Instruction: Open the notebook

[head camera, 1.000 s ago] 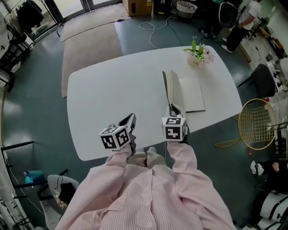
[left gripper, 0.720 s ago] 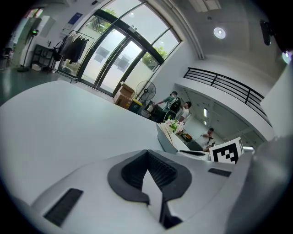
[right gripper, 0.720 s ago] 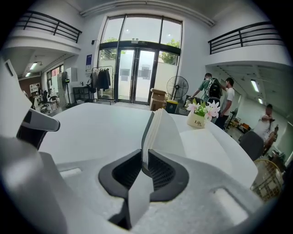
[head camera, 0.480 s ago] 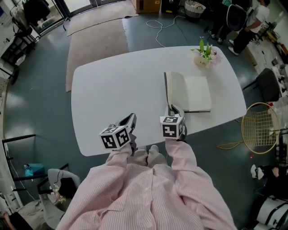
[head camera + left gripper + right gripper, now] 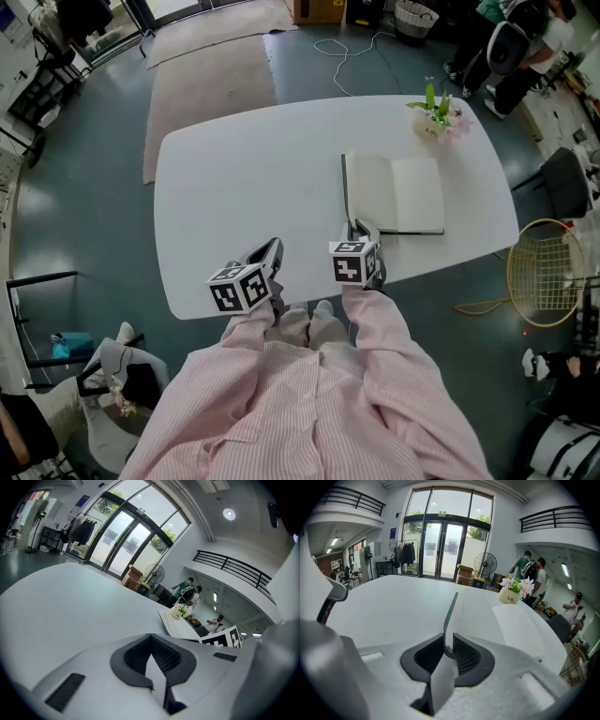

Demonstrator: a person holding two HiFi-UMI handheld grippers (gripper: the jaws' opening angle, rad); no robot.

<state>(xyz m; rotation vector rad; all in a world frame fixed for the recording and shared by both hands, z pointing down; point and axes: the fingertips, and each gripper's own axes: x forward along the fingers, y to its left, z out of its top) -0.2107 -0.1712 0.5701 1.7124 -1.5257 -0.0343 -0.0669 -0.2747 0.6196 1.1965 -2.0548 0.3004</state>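
The notebook lies on the white table, right of the middle, with white pages showing. Its dark cover stands up on edge along the left side. My right gripper sits at the notebook's near left corner, shut on the lower end of that cover, which runs straight in between the jaws. My left gripper hovers at the table's near edge, to the left and apart from the notebook, shut with nothing in it. The left gripper view shows the notebook far off to the right.
A small pot of flowers stands on the table just beyond the notebook's far right corner. A round gold wire basket and a chair stand on the floor to the right. People stand at the back right.
The raised cover has swung further left and now stands upright, showing more of the white pages. Both grippers stay near the table's front edge.
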